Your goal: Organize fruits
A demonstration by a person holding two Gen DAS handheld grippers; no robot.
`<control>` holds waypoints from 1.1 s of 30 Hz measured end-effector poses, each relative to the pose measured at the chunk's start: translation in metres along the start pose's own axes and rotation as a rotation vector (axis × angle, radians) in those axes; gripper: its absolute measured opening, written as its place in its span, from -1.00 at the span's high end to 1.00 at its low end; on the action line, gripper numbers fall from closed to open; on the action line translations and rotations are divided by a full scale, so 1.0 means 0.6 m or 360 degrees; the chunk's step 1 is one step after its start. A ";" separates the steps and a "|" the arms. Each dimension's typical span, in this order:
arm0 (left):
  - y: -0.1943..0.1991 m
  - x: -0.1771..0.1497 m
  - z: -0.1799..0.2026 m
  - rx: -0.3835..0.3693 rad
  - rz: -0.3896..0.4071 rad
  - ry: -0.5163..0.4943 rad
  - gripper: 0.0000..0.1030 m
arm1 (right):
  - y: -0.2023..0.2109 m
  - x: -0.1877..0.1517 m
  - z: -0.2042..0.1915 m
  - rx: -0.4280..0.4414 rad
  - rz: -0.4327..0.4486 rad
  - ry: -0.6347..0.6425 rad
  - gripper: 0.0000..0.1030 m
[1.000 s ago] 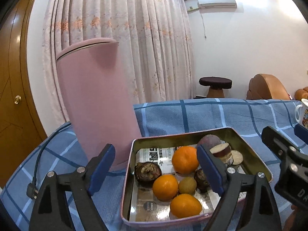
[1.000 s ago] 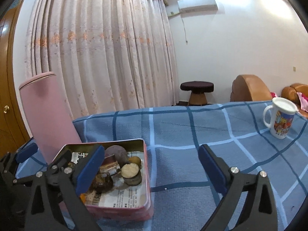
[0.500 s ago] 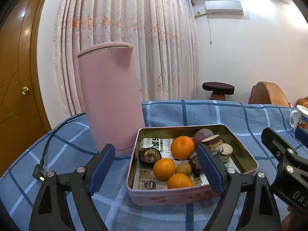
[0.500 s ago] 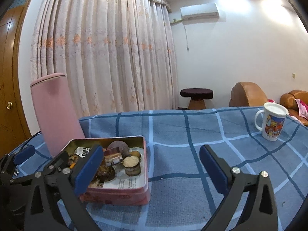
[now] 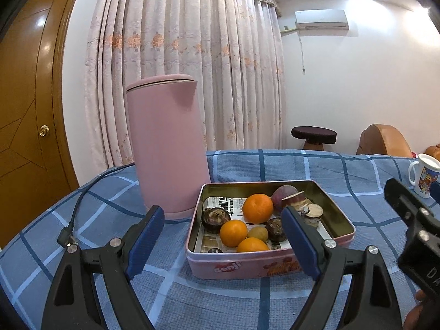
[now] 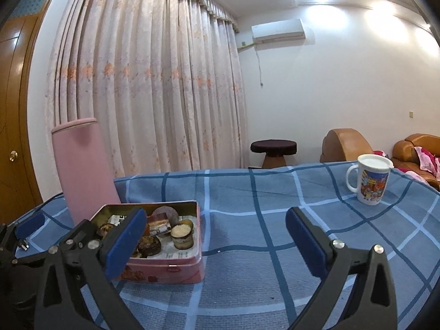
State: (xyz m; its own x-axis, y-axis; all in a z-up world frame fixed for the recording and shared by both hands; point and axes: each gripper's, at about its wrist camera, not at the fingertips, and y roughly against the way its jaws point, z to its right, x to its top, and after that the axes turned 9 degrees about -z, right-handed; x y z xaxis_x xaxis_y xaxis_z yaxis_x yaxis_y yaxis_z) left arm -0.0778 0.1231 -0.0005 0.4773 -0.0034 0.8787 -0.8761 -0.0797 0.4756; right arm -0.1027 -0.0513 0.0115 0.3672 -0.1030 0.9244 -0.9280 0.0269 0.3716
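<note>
A pink tin box (image 5: 255, 265) stands on the blue checked tablecloth and holds three oranges (image 5: 257, 208), a small yellow-green fruit (image 5: 258, 233), dark round fruits (image 5: 215, 216), a purple fruit (image 5: 282, 192) and cut pieces (image 5: 313, 212). My left gripper (image 5: 222, 243) is open and empty, just in front of the box. My right gripper (image 6: 217, 243) is open and empty, to the right of the box (image 6: 165, 268), over bare cloth.
A tall pink kettle (image 5: 169, 145) stands right behind the box's left corner, with its black cable (image 5: 77, 206) trailing to a plug at the left. A white printed mug (image 6: 370, 180) stands far right. Behind the table are curtains, a stool and sofas.
Both grippers have drawn back and lowered; the box now sits farther off and its pink front wall shows. Both stayed open and empty.
</note>
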 end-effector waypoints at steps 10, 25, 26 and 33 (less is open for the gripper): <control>0.001 0.001 0.000 0.0005 0.0014 -0.0003 -0.71 | 0.014 -0.001 0.012 -0.0022 0.0053 -0.0047 -1.00; 0.000 0.002 0.004 0.0008 0.0010 -0.0017 -0.71 | 0.015 -0.001 0.013 -0.0030 0.0055 -0.0039 -1.00; 0.000 0.002 0.005 0.0008 0.0009 -0.0017 -0.71 | 0.015 -0.001 0.013 -0.0031 0.0056 -0.0038 -1.00; 0.000 0.003 0.005 0.0008 0.0009 -0.0018 -0.71 | 0.016 -0.001 0.014 -0.0031 0.0056 -0.0038 -1.00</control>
State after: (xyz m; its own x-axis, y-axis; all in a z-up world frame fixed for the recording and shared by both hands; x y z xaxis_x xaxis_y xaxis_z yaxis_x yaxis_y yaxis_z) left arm -0.0766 0.1204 0.0007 0.4733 -0.0149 0.8808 -0.8783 -0.0845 0.4706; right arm -0.1125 -0.0591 0.0138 0.3323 -0.1254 0.9348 -0.9389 0.0503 0.3405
